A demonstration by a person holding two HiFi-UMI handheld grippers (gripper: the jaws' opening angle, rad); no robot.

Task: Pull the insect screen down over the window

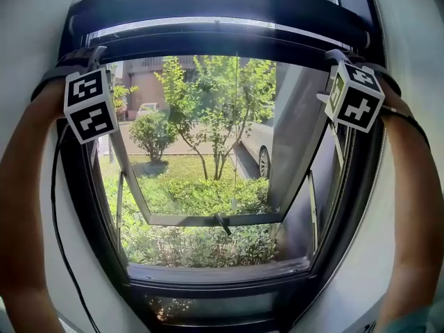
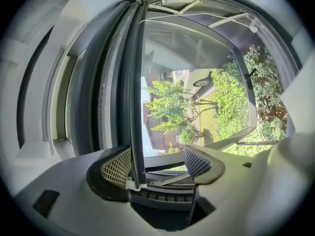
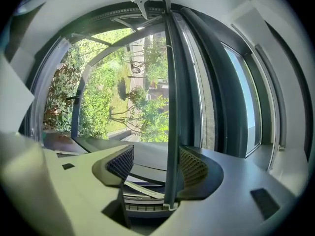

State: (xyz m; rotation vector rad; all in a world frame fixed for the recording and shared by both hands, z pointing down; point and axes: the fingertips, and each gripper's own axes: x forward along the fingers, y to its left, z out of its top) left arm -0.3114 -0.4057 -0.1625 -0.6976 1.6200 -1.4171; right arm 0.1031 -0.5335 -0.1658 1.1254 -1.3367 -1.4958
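Note:
The insect screen's dark pull bar (image 1: pixel 222 44) lies across the top of the window, just under the screen housing (image 1: pixel 222 2). My left gripper (image 1: pixel 87 55) is at the bar's left end and my right gripper (image 1: pixel 340 55) at its right end. In the left gripper view the bar (image 2: pixel 134 107) passes between the jaws of the left gripper (image 2: pixel 157 163) and rests against one pad (image 2: pixel 117 168); the other pad stands well apart. In the right gripper view the bar (image 3: pixel 171 107) leans on one pad (image 3: pixel 191 167) of the right gripper (image 3: pixel 156 163). A wide gap remains on the other side.
The window sash (image 1: pixel 215 219) is swung outward, its handle (image 1: pixel 222 224) at the bottom middle. Dark frame sides and the sill (image 1: pixel 215 272) ring the opening. Outside are bushes, a small tree (image 1: pixel 215 103) and a parked car (image 1: pixel 258 141). My forearms flank the frame.

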